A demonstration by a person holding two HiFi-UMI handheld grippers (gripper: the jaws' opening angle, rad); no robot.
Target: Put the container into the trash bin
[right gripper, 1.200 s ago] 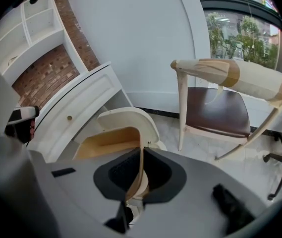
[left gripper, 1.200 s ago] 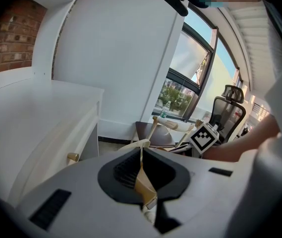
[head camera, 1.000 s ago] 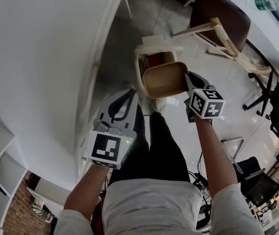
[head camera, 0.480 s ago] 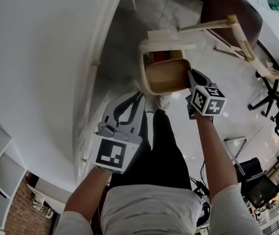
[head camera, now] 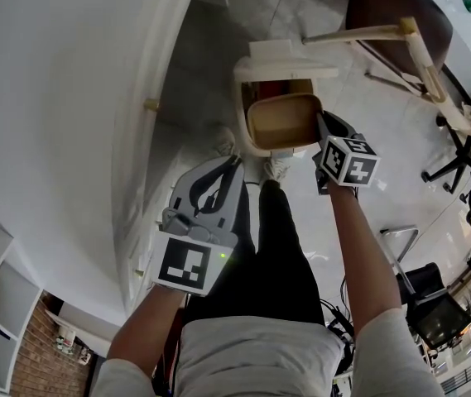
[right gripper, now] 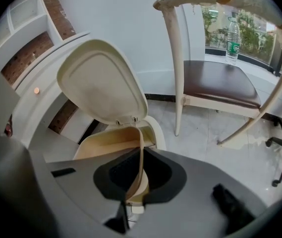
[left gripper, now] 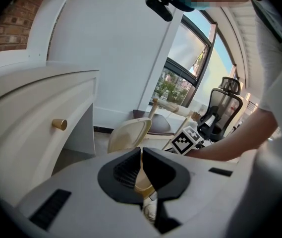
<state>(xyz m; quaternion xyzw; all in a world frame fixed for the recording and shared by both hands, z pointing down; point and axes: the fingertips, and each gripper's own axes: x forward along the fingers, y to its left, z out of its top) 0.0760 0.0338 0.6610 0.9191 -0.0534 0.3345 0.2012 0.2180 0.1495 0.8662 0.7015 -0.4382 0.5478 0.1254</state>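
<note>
Holding the container (head camera: pixel 283 121) over the open trash bin (head camera: pixel 240 106), right gripper (head camera: pixel 321 129) fingers pinch its wall; left gripper (head camera: pixel 231 165) closed, empty; drop pending

trash bin (head camera: pixel 241 110): cream, lid raised | container (head camera: pixel 283 122): tan, open-topped, over its mouth

Pale floor (head camera: pixel 202 89) carries the open trash bin (head camera: pixel 241 110) and a chair (head camera: pixel 392 2).
</note>
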